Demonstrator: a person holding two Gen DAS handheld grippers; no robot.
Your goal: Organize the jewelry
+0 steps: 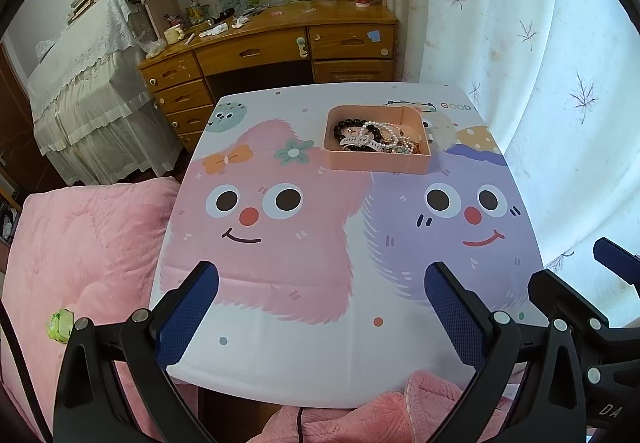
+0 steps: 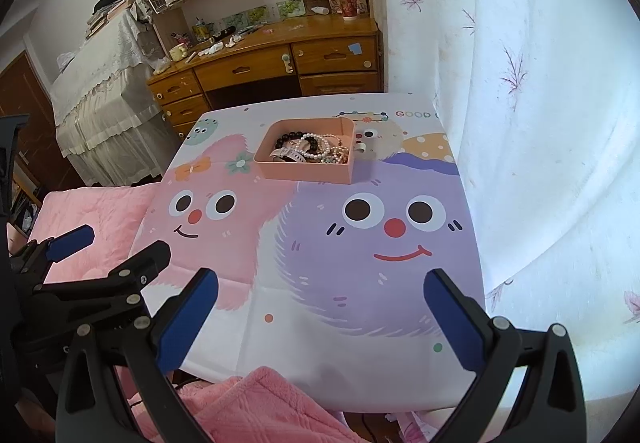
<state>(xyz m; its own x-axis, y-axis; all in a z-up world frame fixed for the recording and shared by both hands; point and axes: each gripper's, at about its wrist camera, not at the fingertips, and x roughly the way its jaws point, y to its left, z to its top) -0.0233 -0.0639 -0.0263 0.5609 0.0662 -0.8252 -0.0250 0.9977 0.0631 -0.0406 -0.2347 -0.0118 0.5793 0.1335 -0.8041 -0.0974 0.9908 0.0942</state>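
A pink open box [image 1: 378,160] stands at the far right of the cartoon-print table [image 1: 280,363]. It holds a black bead bracelet [image 1: 352,125], pearl strands [image 1: 390,135] and a white watch strap [image 1: 360,141]. The box also shows in the right wrist view [image 2: 306,169], with a small white ring-like piece [image 2: 361,147] on the table beside it. My left gripper [image 1: 320,283] is open and empty over the table's near edge. My right gripper [image 2: 320,291] is open and empty too, to the right of the left one.
A pink quilted bed [image 1: 80,243] lies left of the table, with a green packet [image 1: 60,325] on it. A wooden desk [image 1: 280,43] with cluttered shelves stands behind. A white curtain [image 1: 540,83] hangs at the right. A pink blanket [image 2: 260,403] lies at the near edge.
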